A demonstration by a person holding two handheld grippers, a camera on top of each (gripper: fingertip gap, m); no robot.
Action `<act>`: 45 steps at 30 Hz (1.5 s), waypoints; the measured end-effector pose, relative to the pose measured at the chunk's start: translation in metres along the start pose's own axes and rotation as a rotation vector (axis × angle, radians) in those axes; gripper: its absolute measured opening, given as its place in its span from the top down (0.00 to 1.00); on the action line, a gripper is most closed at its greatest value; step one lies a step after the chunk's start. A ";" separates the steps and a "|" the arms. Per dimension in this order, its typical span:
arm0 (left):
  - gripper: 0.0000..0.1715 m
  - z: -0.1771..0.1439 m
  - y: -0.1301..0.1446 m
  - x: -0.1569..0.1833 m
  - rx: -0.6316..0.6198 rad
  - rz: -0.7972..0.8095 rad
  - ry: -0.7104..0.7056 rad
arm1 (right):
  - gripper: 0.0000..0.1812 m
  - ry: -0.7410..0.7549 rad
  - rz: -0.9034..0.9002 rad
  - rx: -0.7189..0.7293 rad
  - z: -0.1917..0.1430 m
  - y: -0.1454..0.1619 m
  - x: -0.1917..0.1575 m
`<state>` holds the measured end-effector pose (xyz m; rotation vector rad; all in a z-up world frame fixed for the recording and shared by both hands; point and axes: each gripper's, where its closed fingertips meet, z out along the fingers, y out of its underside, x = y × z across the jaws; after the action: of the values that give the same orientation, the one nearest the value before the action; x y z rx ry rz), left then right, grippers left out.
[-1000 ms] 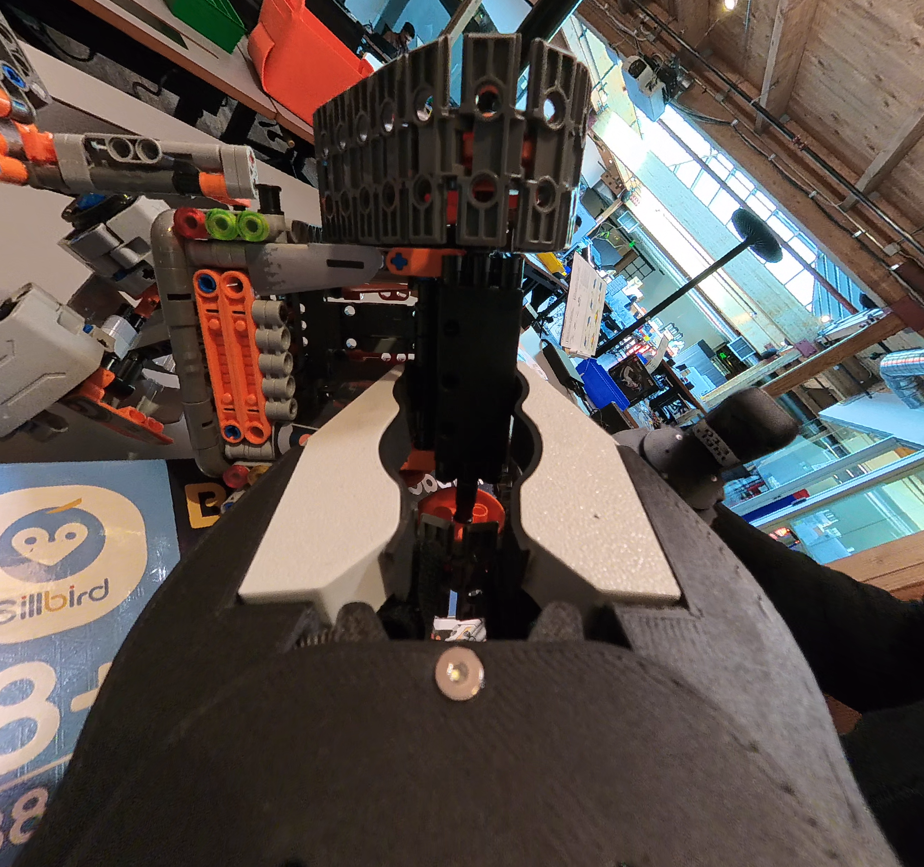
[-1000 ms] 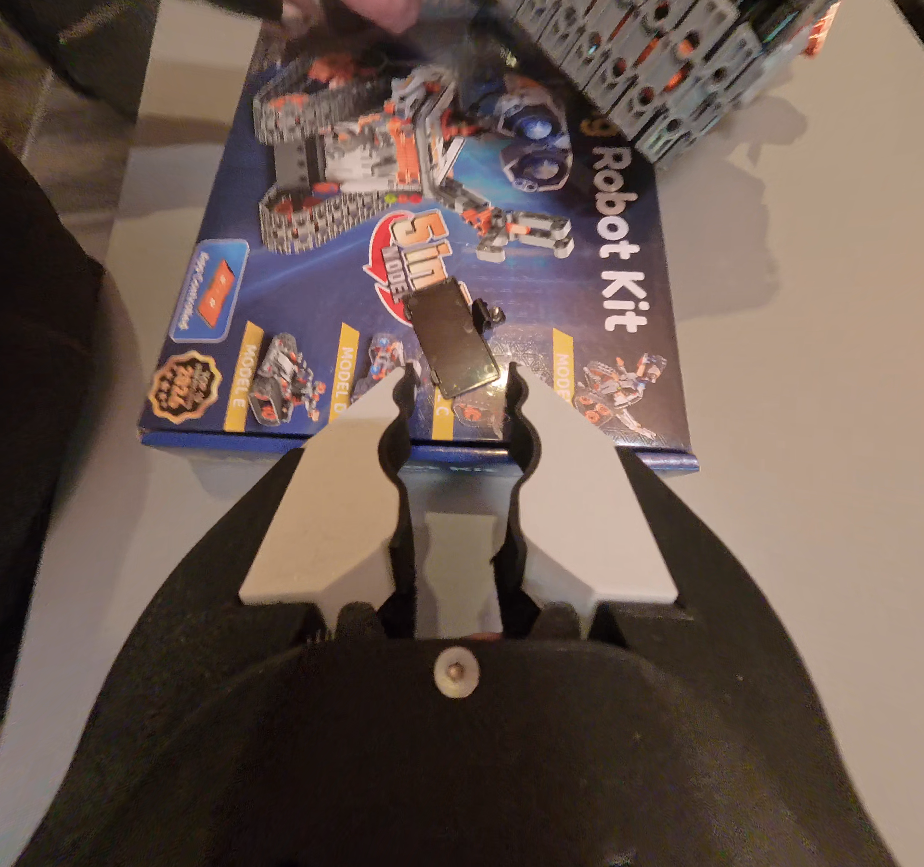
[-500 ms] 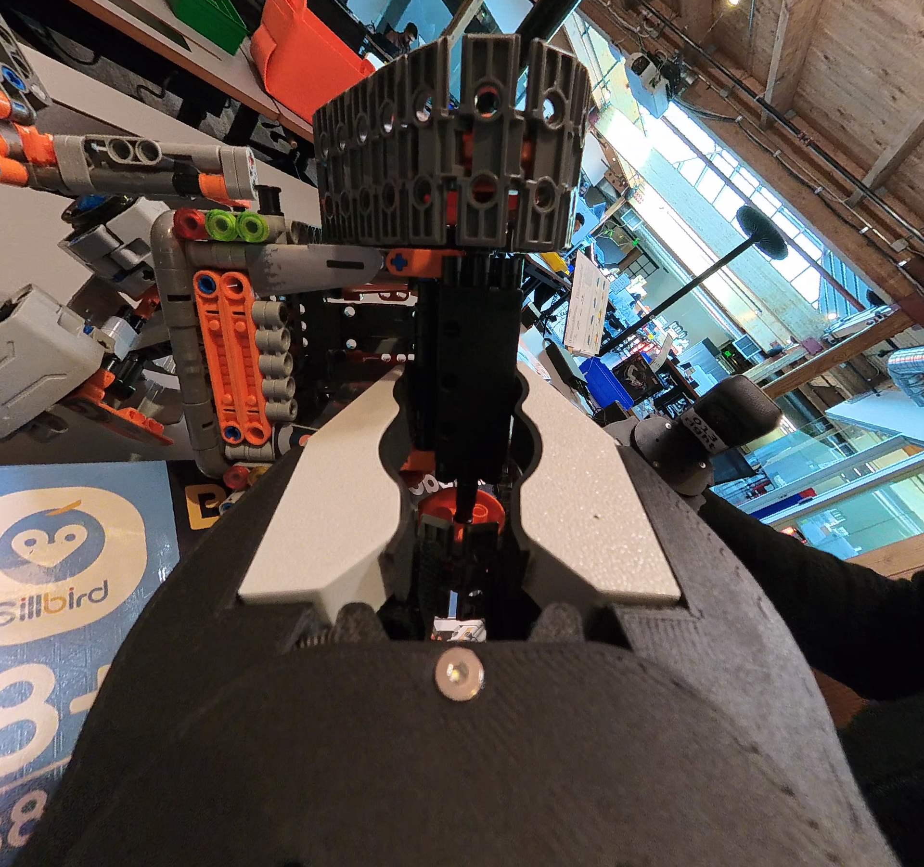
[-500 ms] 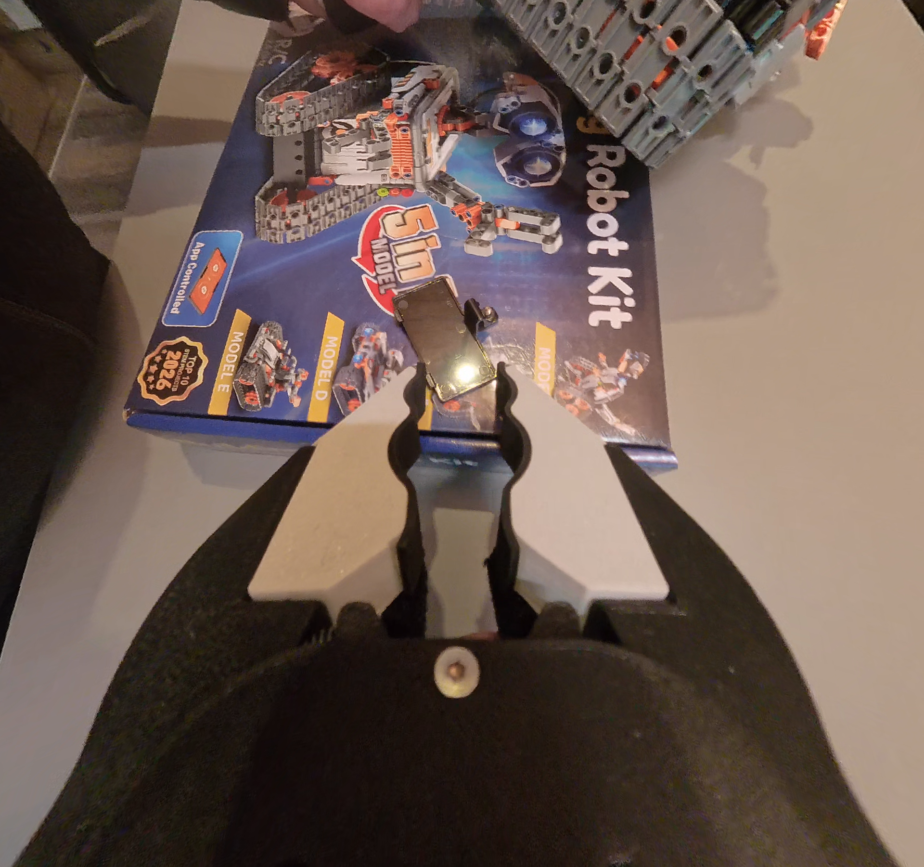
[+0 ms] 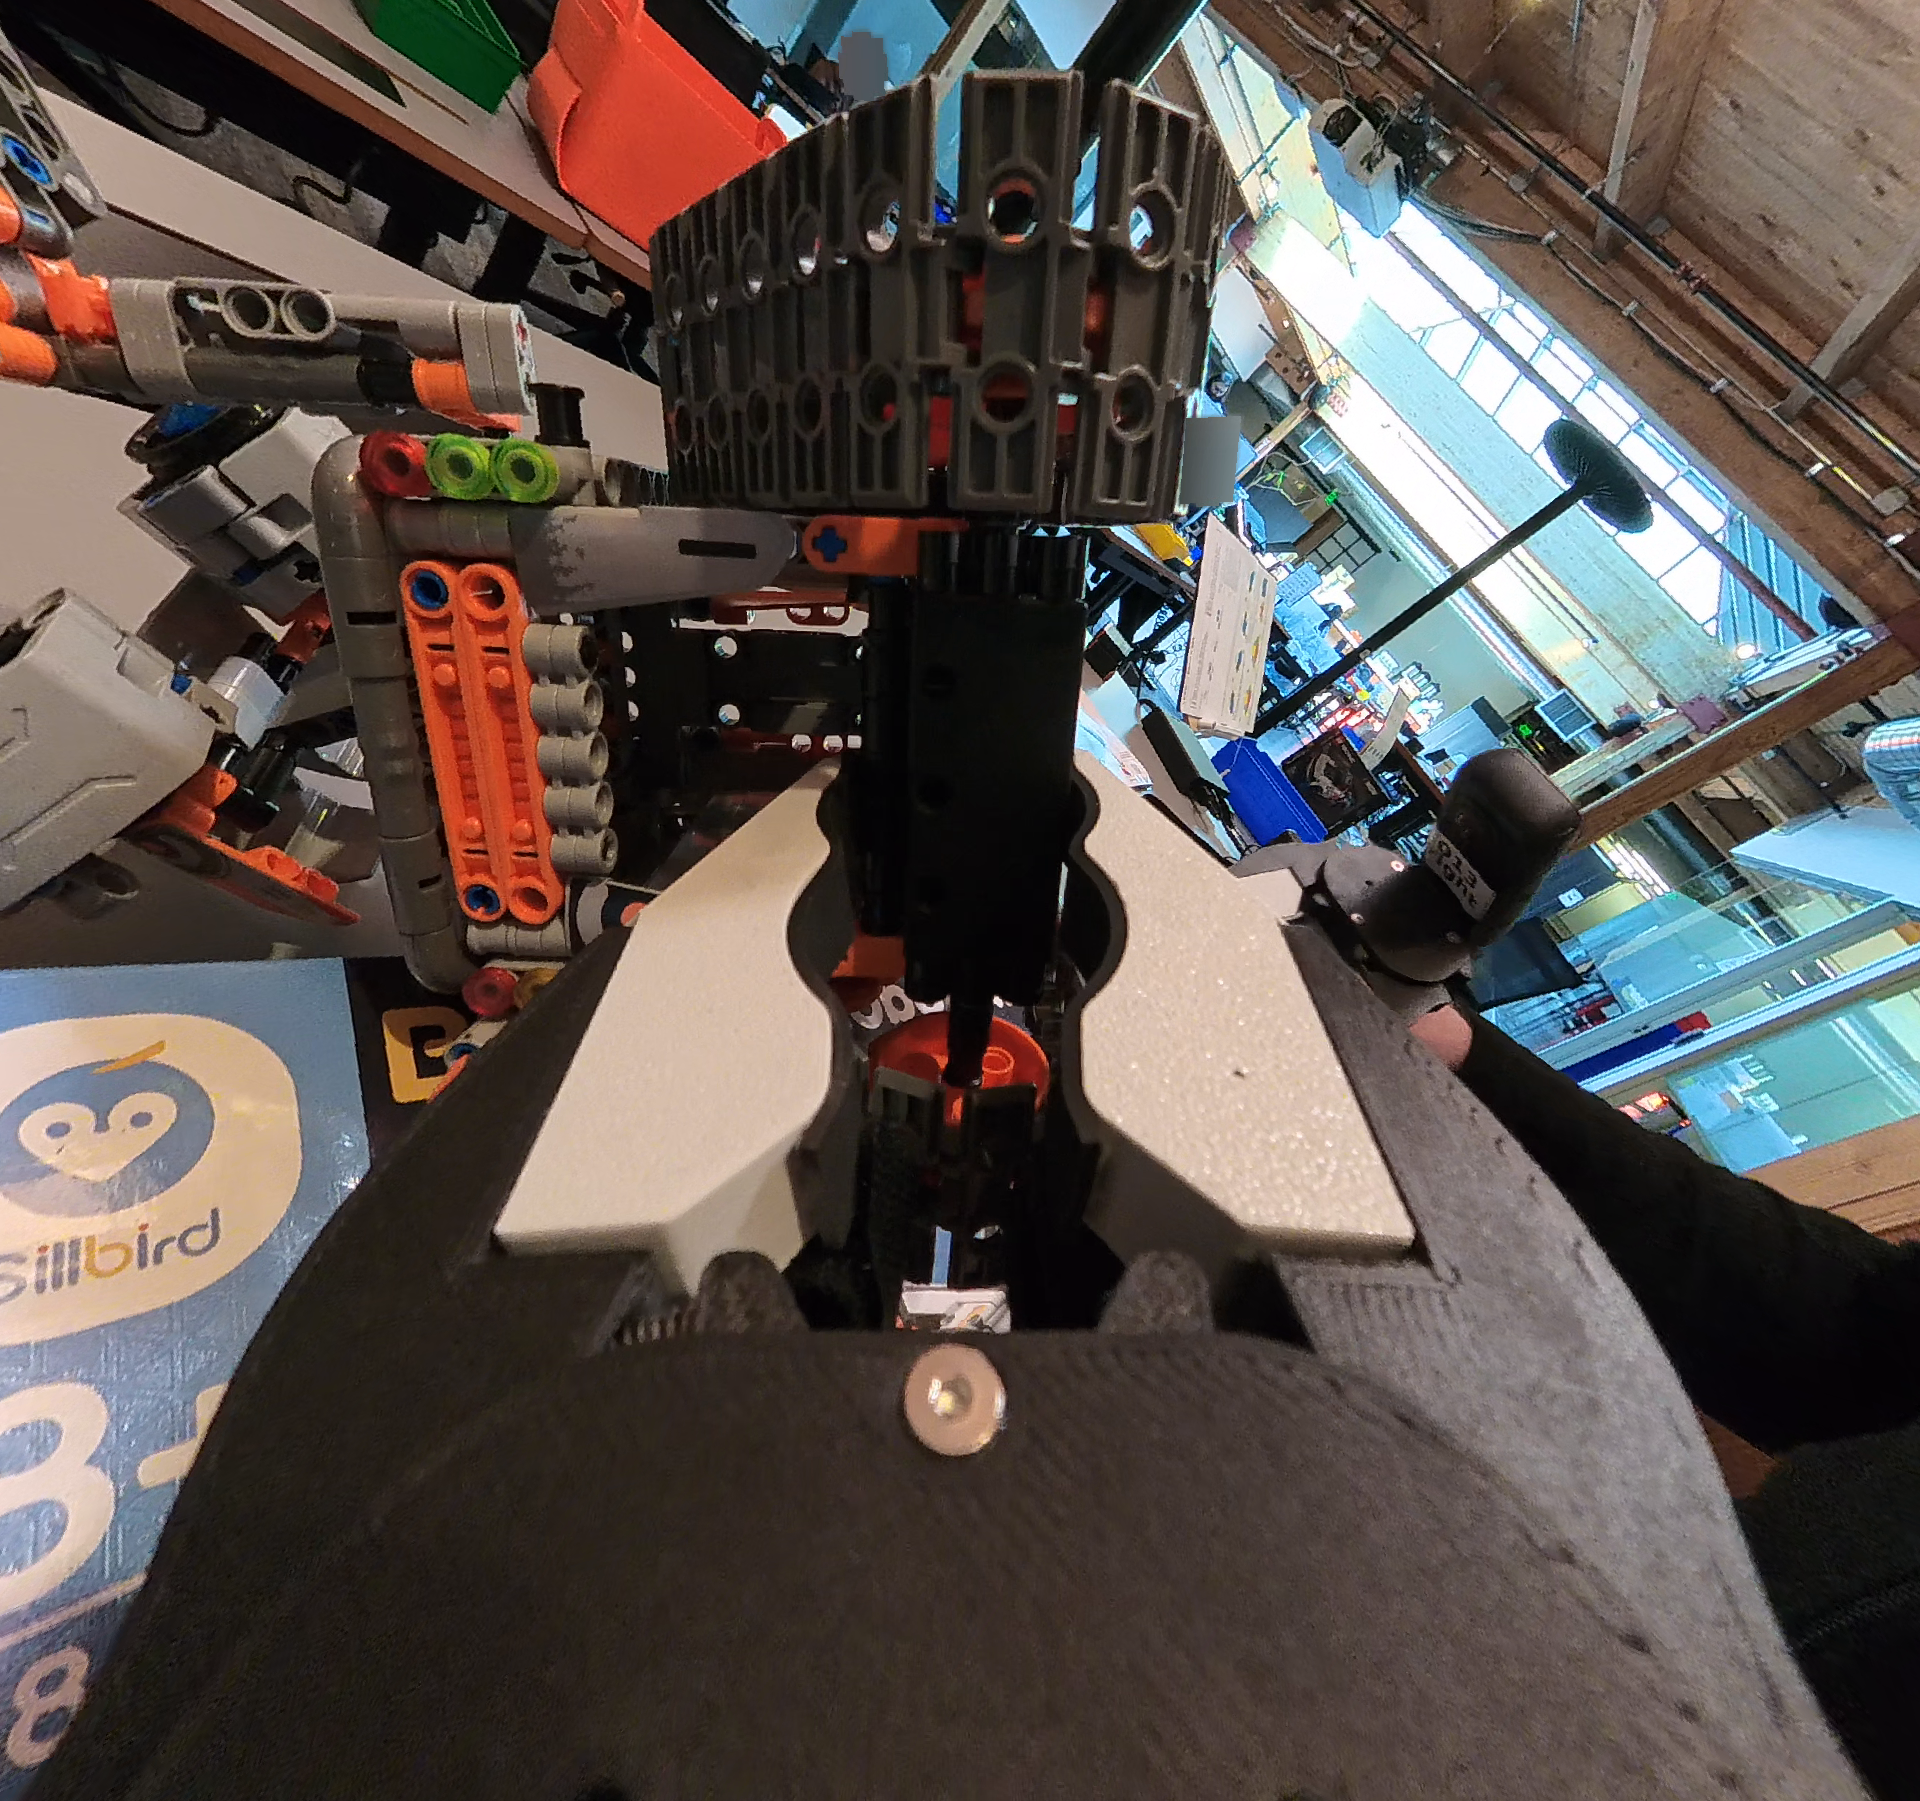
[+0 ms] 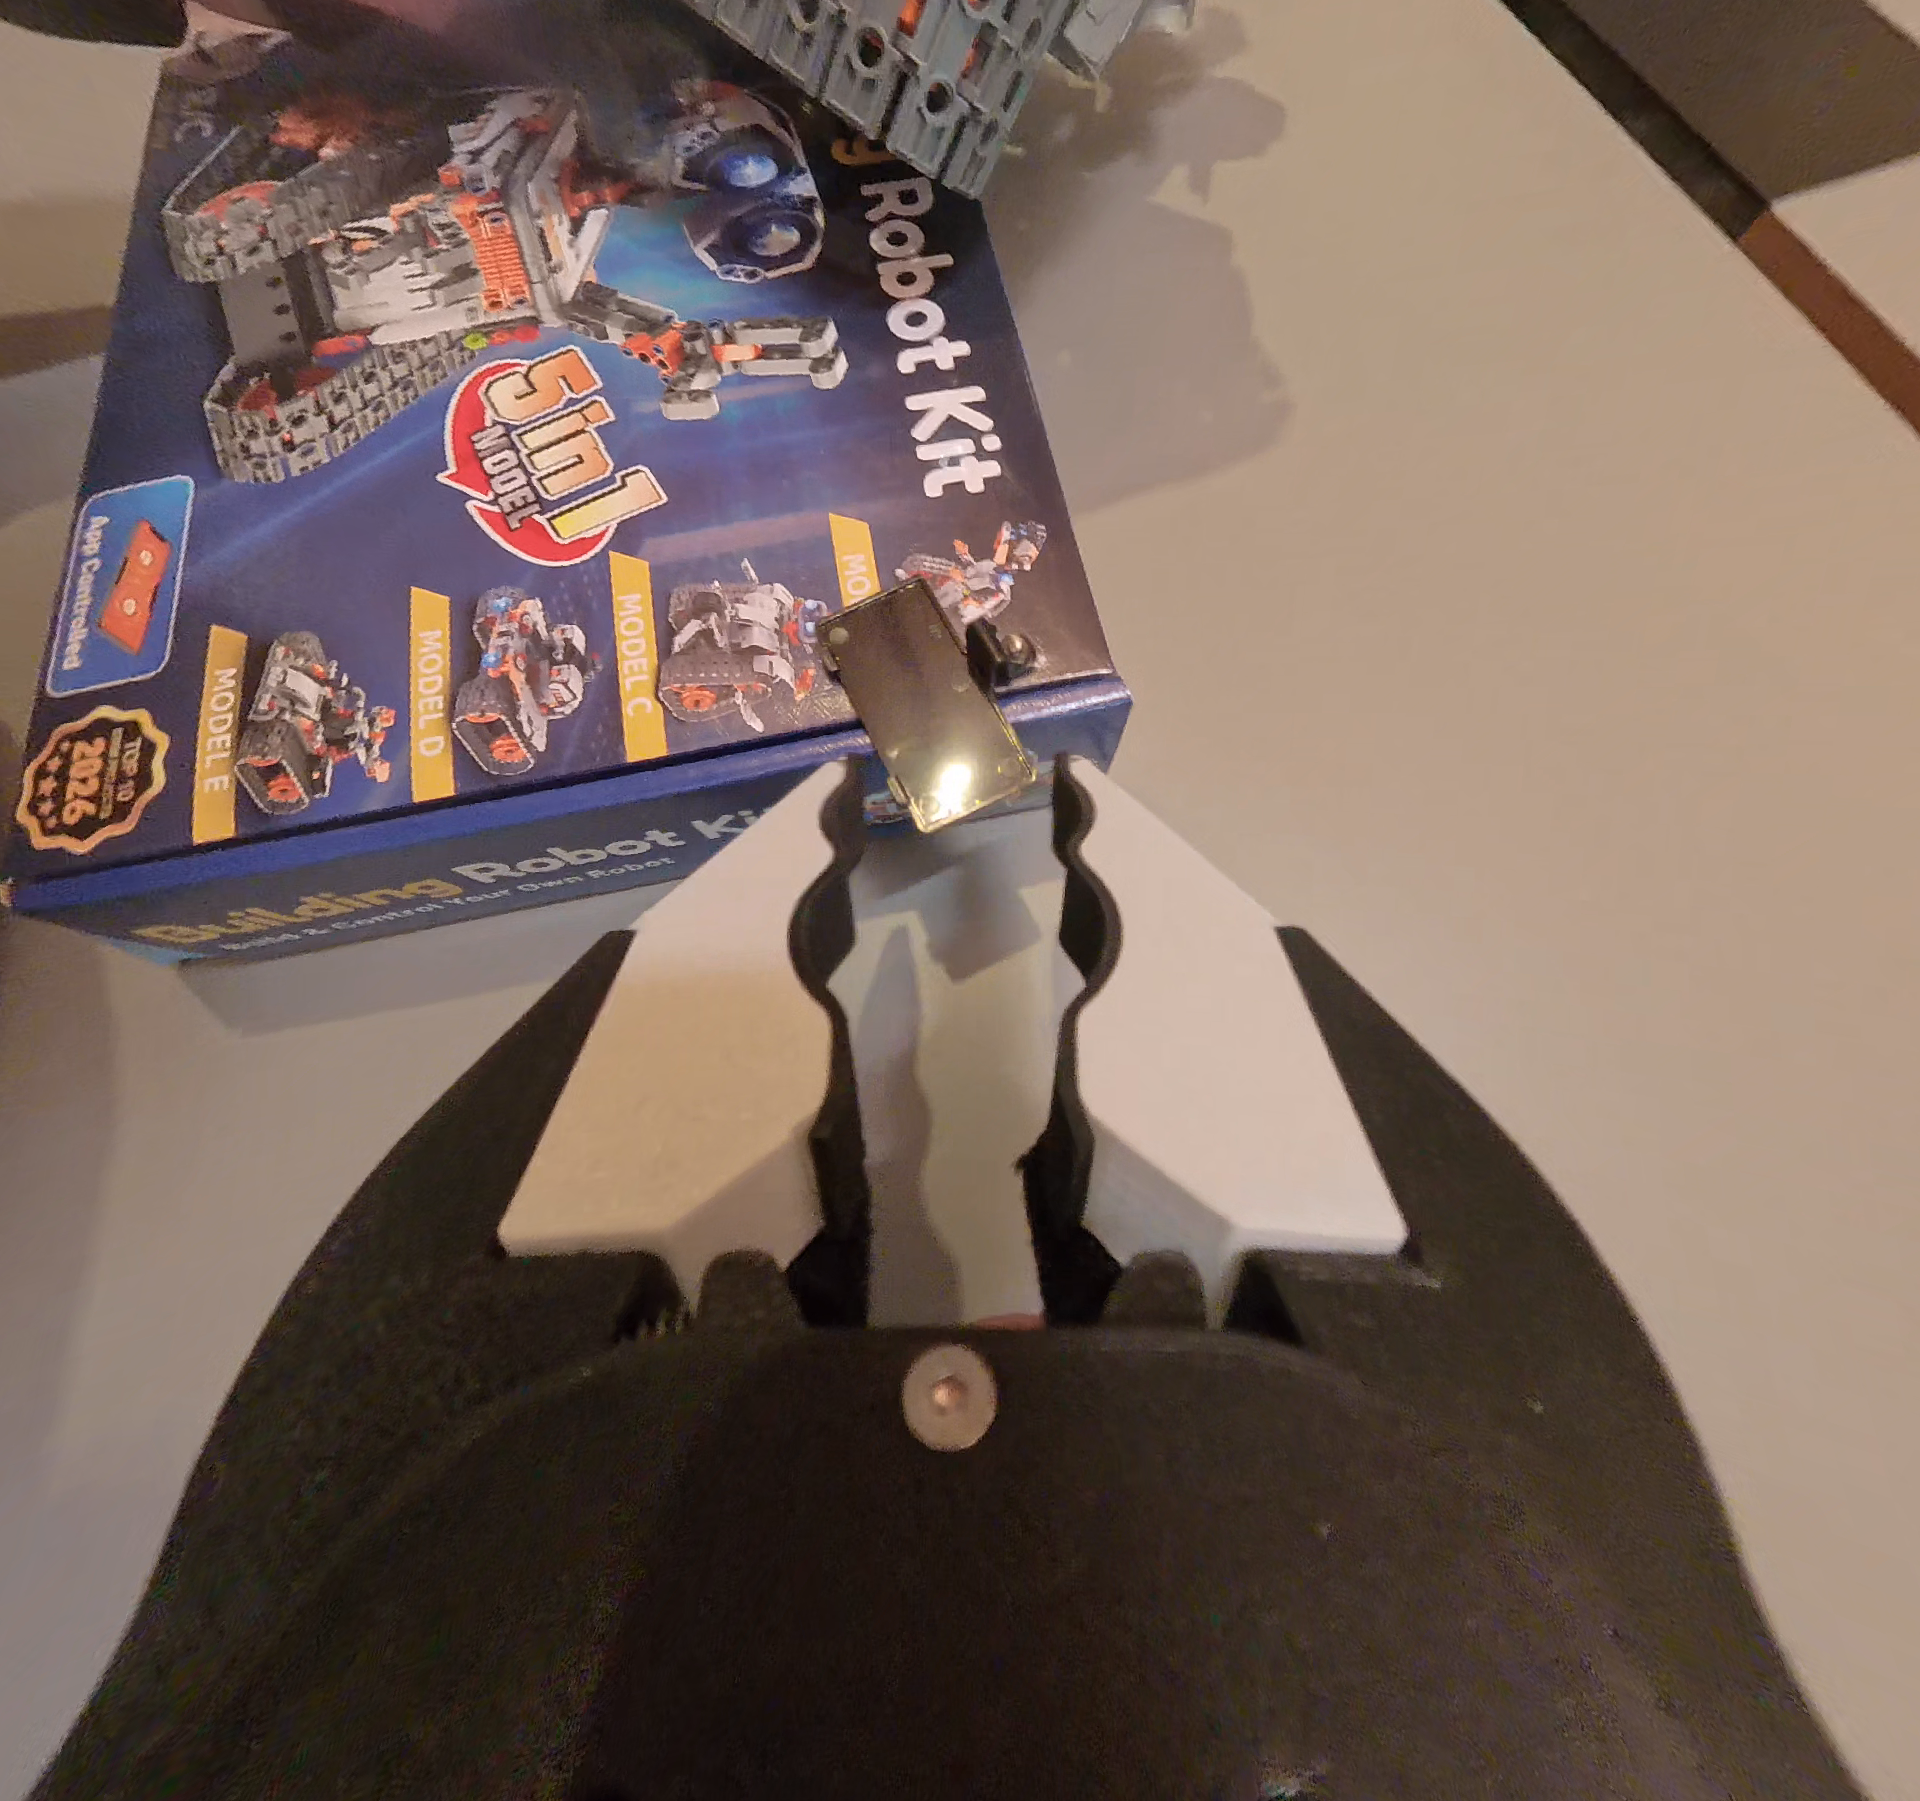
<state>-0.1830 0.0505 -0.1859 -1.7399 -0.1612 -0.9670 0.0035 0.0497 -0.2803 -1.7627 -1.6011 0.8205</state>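
Brick-built robot model (image 5: 940,463) hangs tilted above a pale bench (image 6: 1455,608) in a timber-ceilinged workshop, its black frame clamped between the left gripper (image 5: 951,878) fingers. Right gripper (image 6: 951,795) fingers stand partly apart, empty, just short of a small dark plate (image 6: 925,712) on a blue kit box (image 6: 416,504).

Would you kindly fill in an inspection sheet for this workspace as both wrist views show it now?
Surface: pale table, mostly bare right of the box.
Job's things: brick-built robot model with grey tracks; small black plate on the blue kit box, at its near corner.
Clutter: orange bin and green bin on a far bench.
Grippers: left gripper clamps the model's black body; right gripper open, tips just short of the plate.
Cables: nothing seen.
Surroundings: workshop hall, timber ceiling, windows.
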 end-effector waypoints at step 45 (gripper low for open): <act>0.80 0.000 0.000 0.000 0.007 0.004 -0.013 | 0.79 0.106 -0.052 -0.152 0.027 -0.024 -0.042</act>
<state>-0.1827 0.0507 -0.1857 -1.7401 -0.1693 -0.9514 -0.0358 0.0105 -0.2760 -1.8291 -1.6686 0.5837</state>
